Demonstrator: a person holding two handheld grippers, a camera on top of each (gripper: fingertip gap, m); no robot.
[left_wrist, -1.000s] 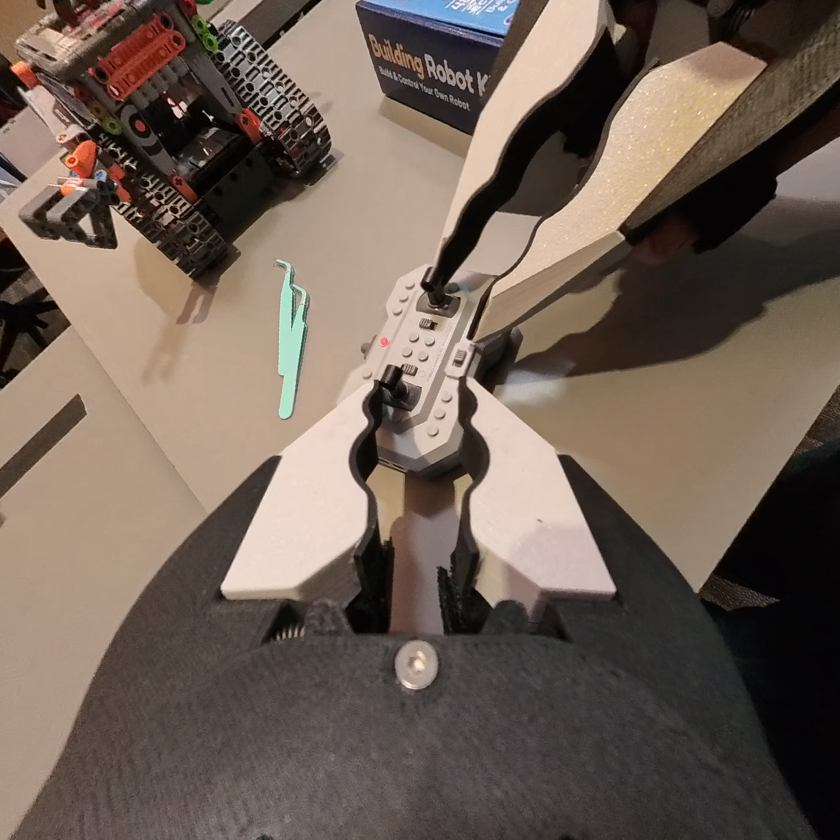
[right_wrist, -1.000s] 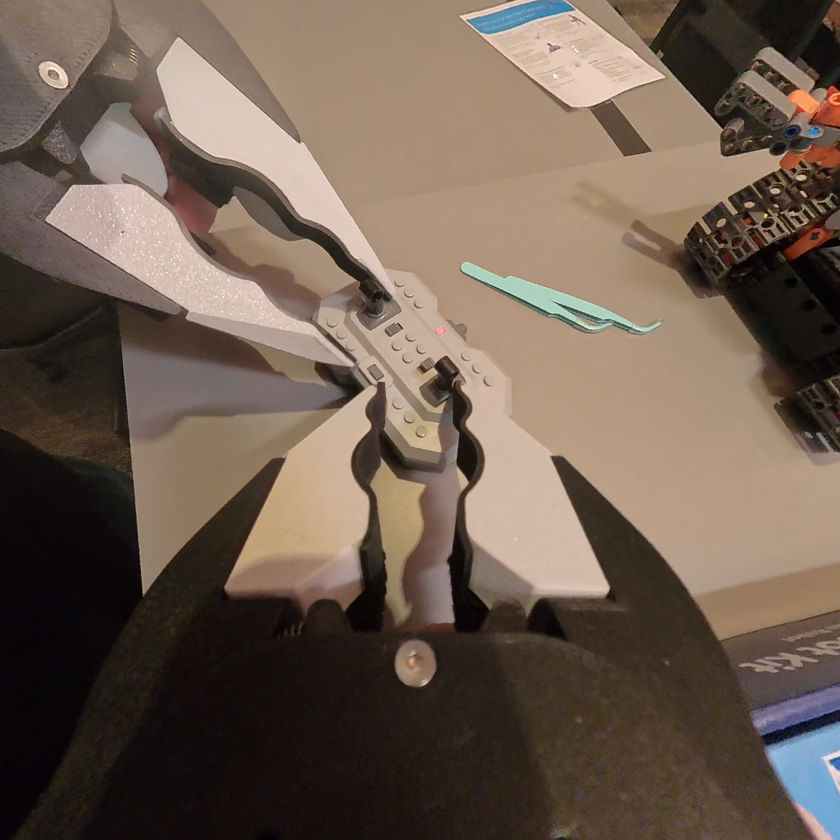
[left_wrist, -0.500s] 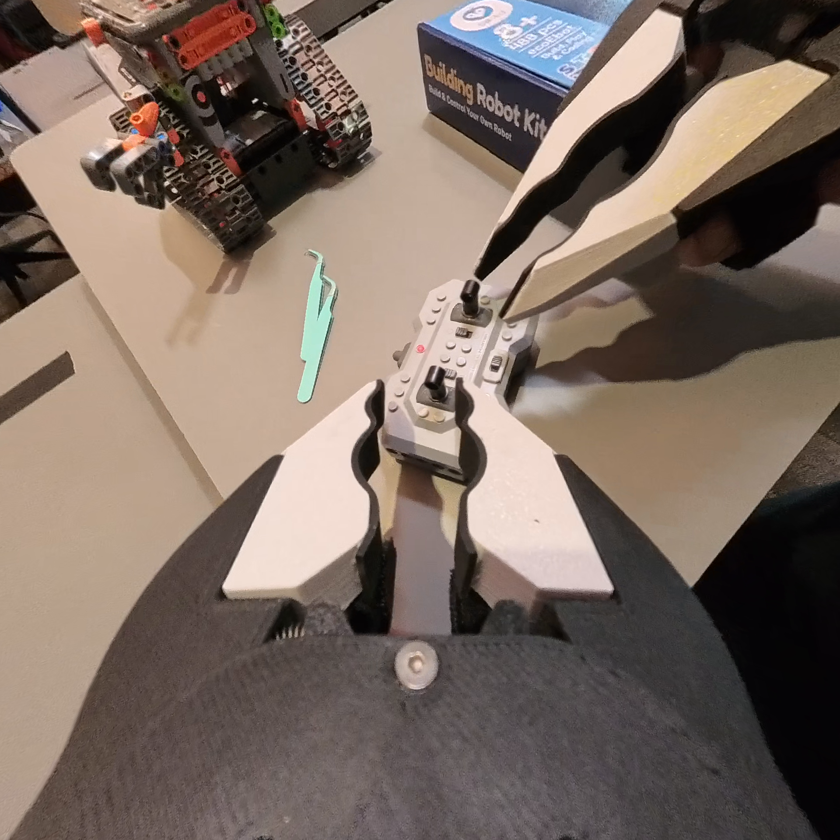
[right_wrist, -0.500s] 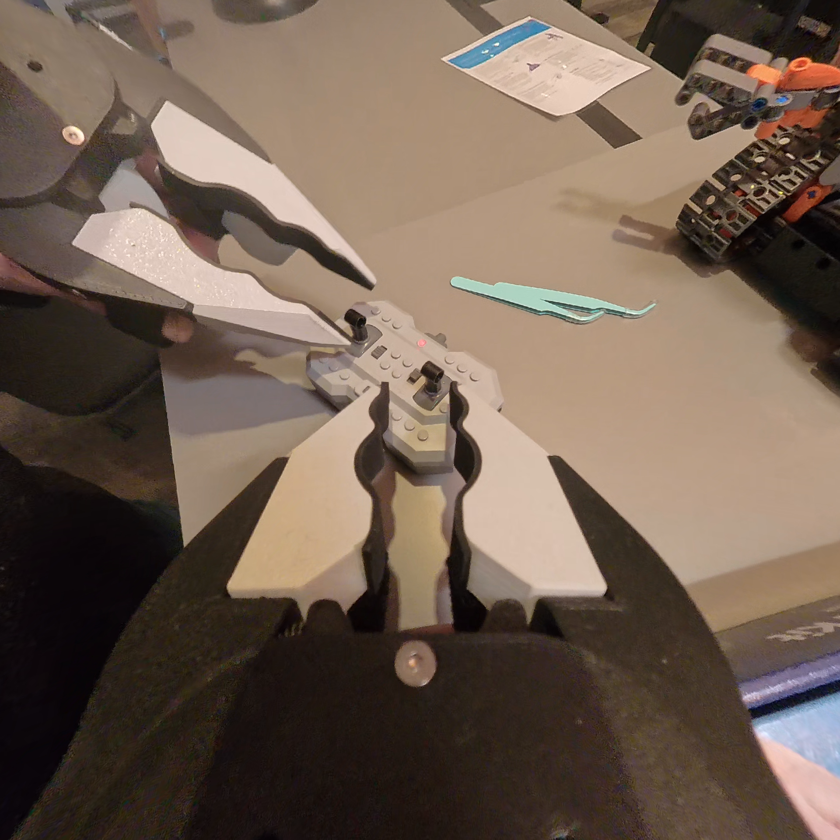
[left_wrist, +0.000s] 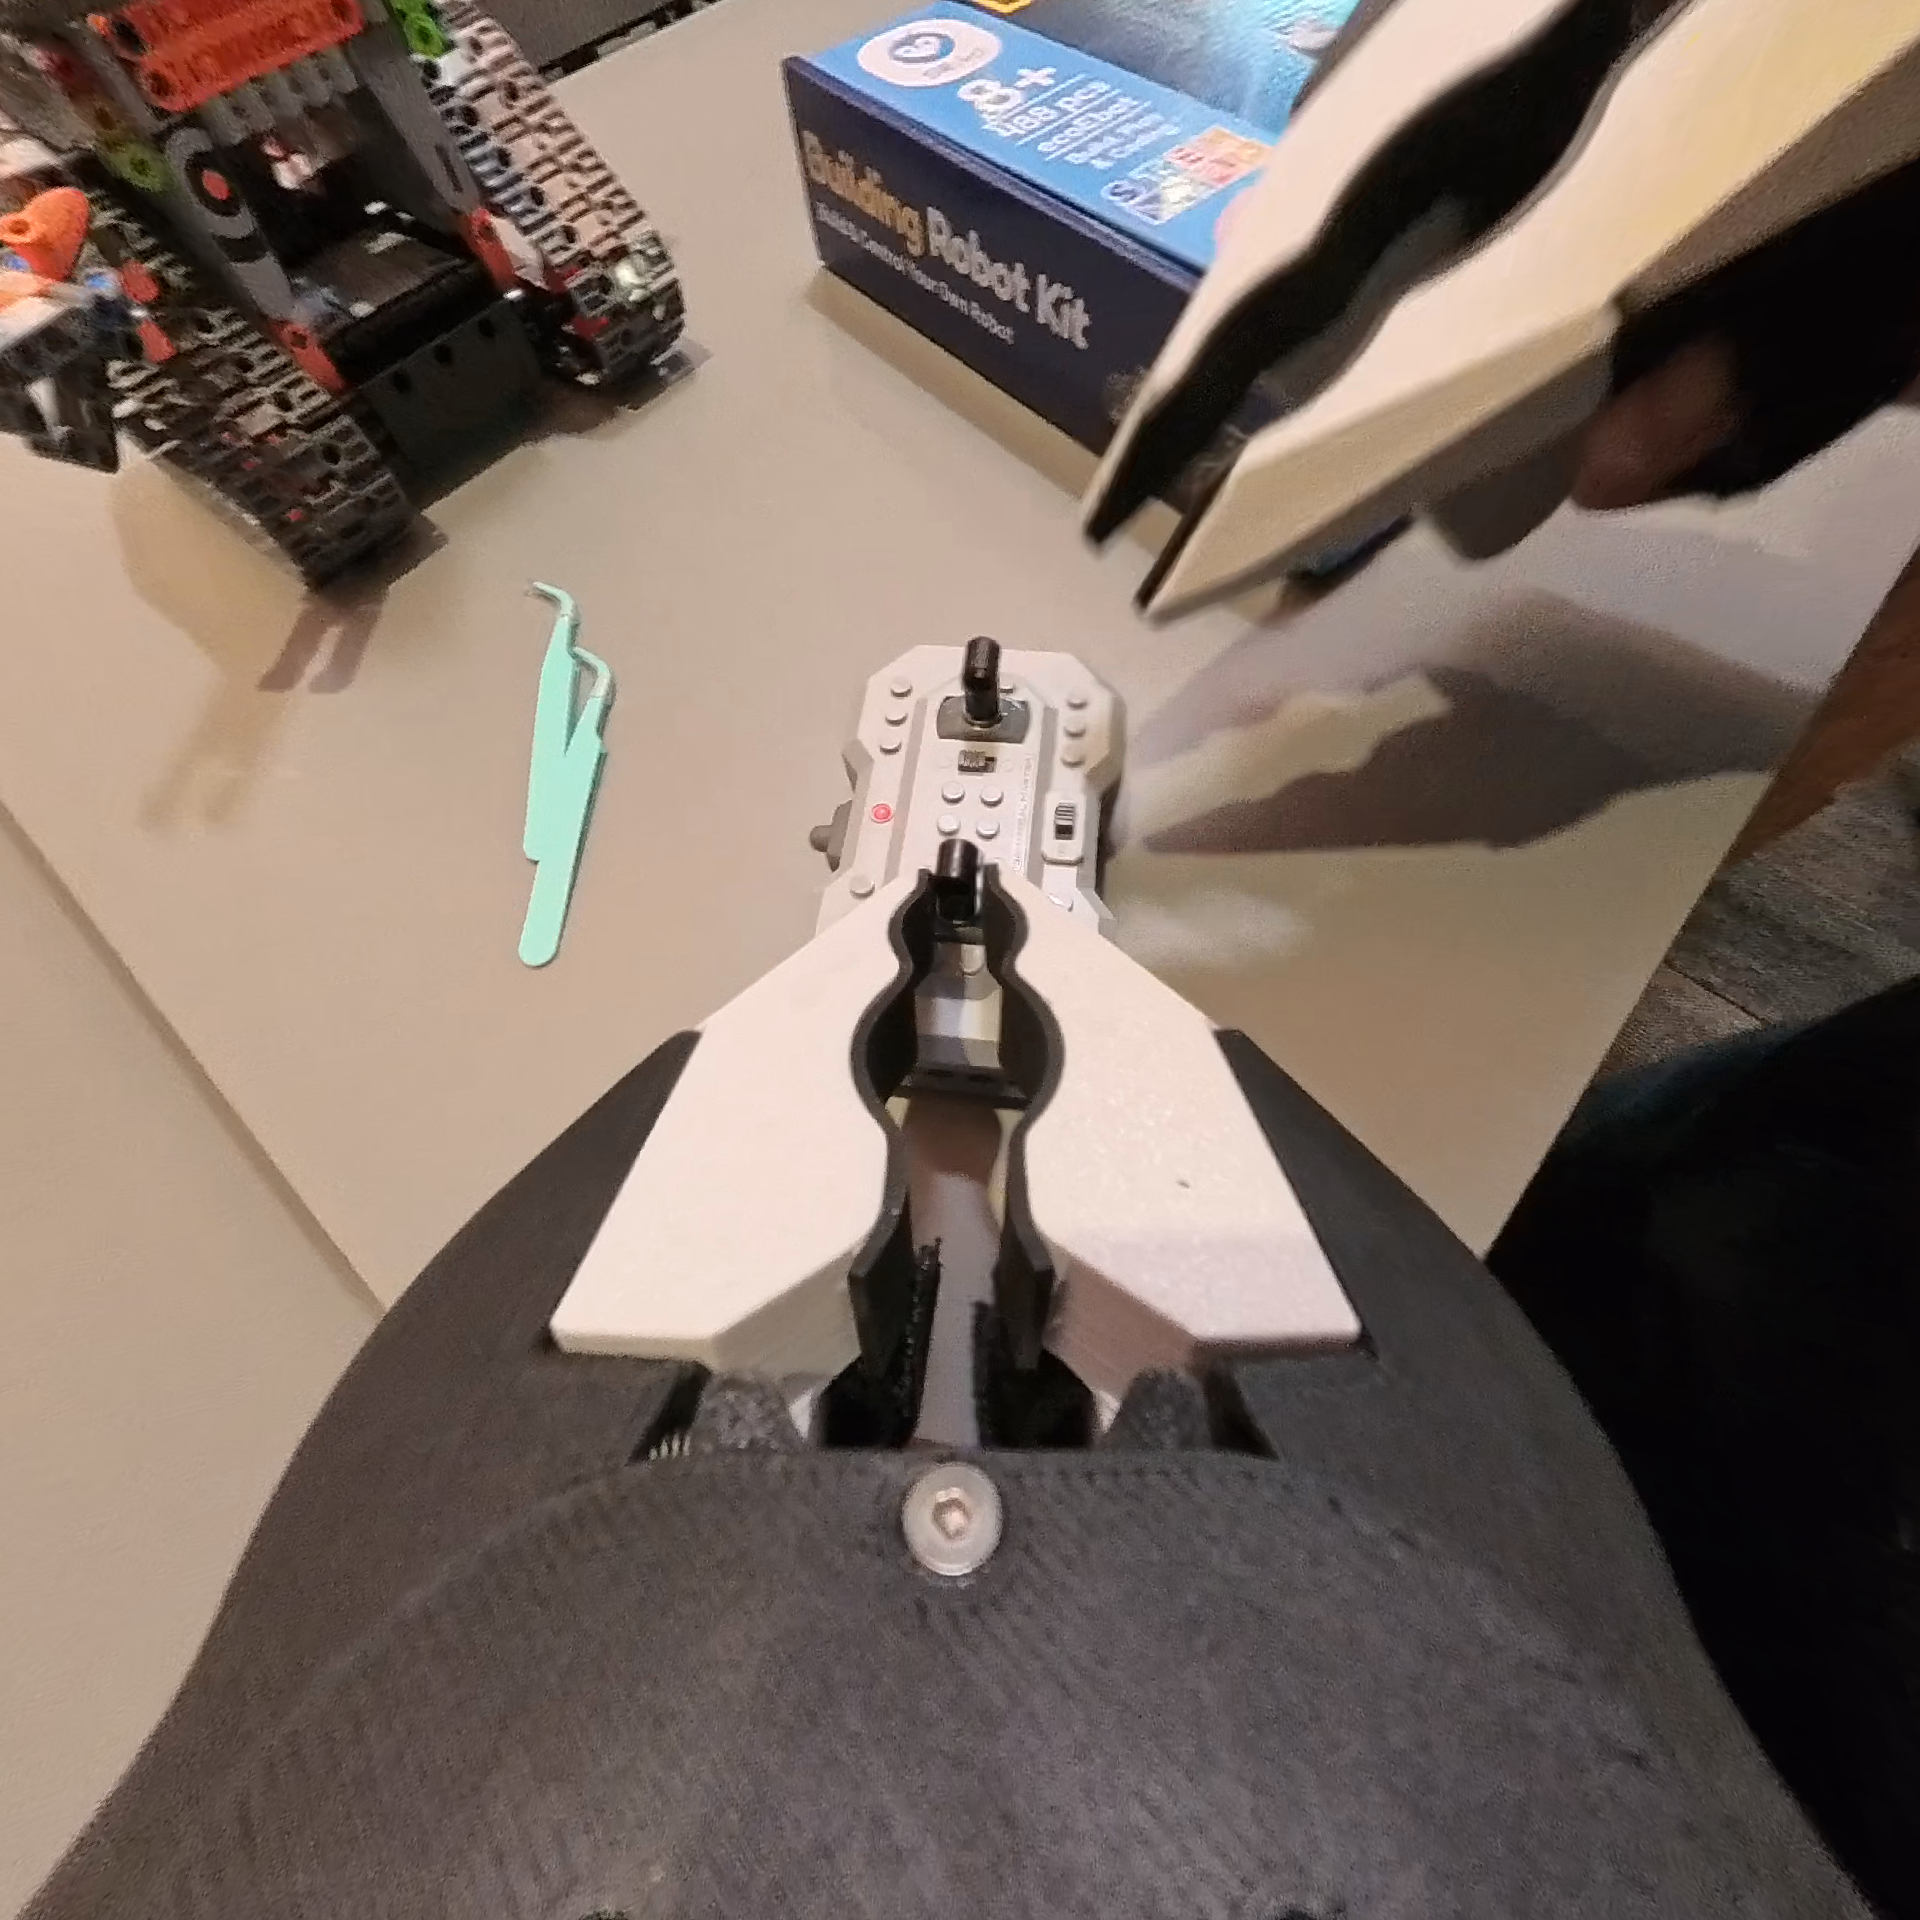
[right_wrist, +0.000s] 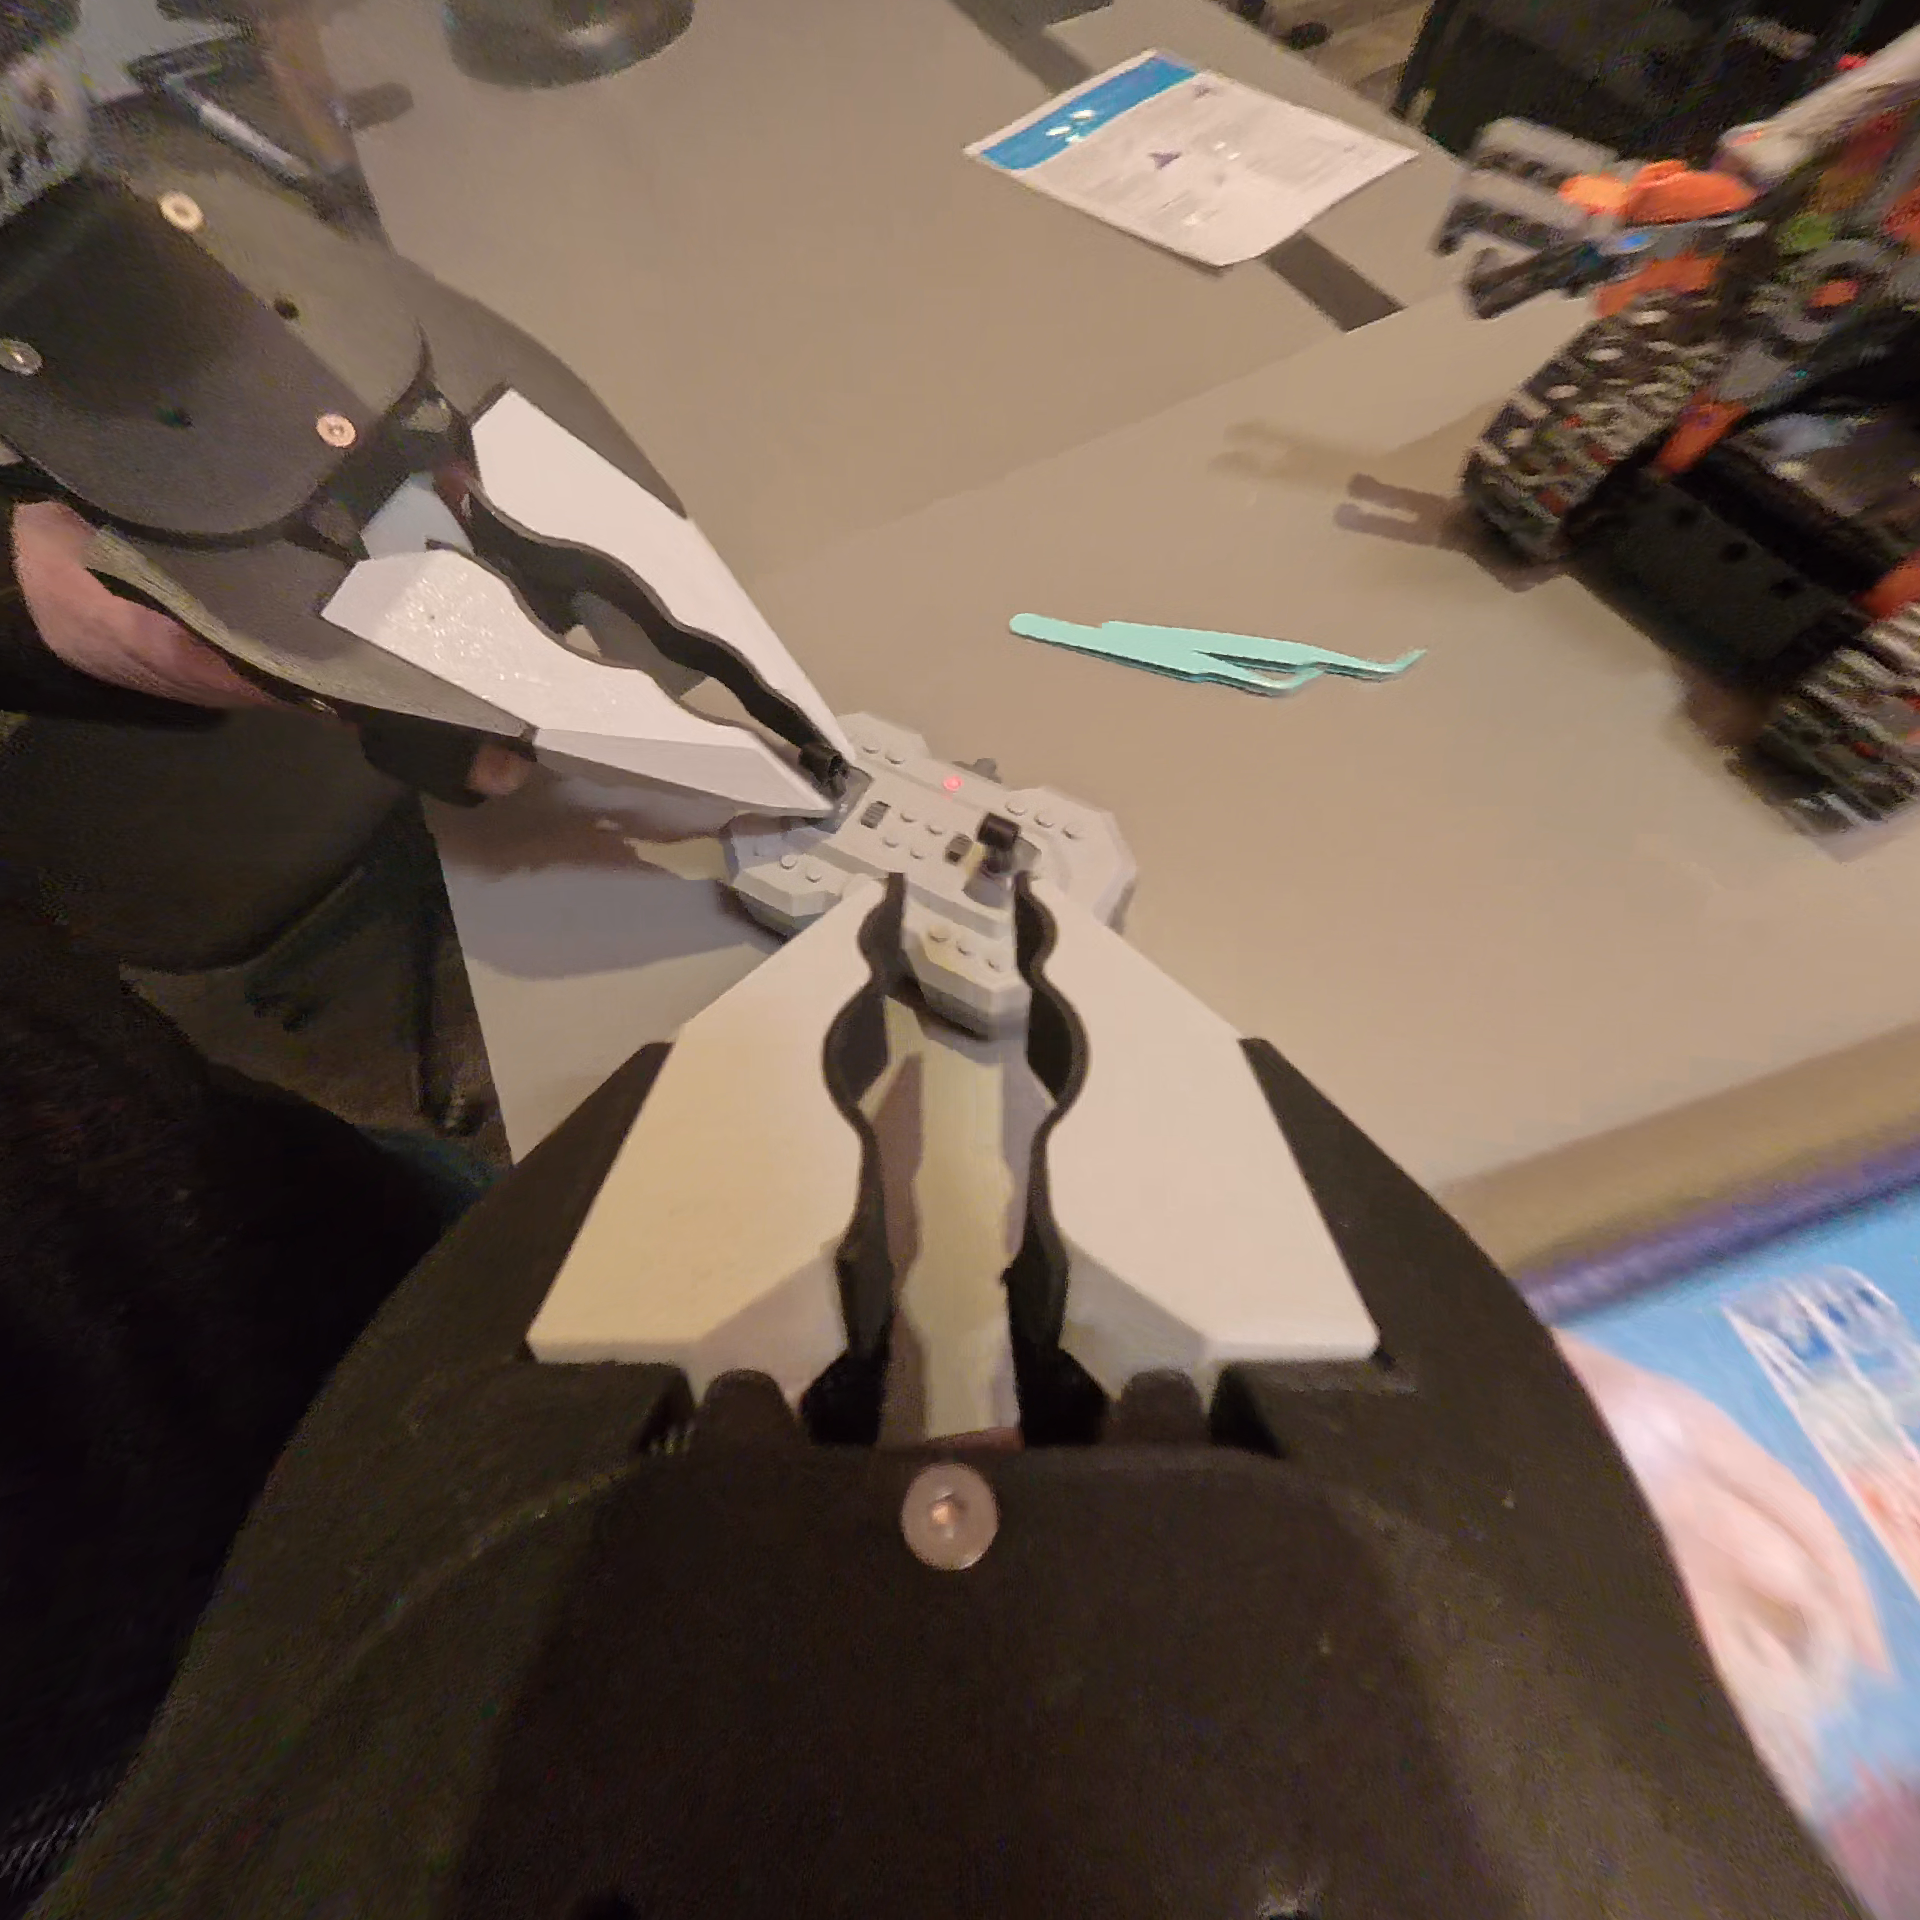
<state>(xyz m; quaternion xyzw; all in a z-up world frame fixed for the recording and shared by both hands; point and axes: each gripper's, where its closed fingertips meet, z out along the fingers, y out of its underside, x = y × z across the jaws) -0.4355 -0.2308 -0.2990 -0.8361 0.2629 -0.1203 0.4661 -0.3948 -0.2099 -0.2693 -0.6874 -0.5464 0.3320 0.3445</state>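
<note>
Since a second ago your right gripper (right_wrist: 958, 899) had lifted off the far stick (left_wrist: 979, 665) of the grey controller (left_wrist: 982, 800), its tongs narrow and empty above it. Your left gripper (left_wrist: 958, 909) had closed in, its tips pinching the near stick (left_wrist: 954, 862). The controller lay flat by the near edge of the table (left_wrist: 312, 935). Mint tweezers (left_wrist: 566, 769) lay between it and the tracked robot (left_wrist: 312, 312), with a blue box (left_wrist: 956, 208) toward the far edge and a leaflet (right_wrist: 1195, 145) well apart.
</note>
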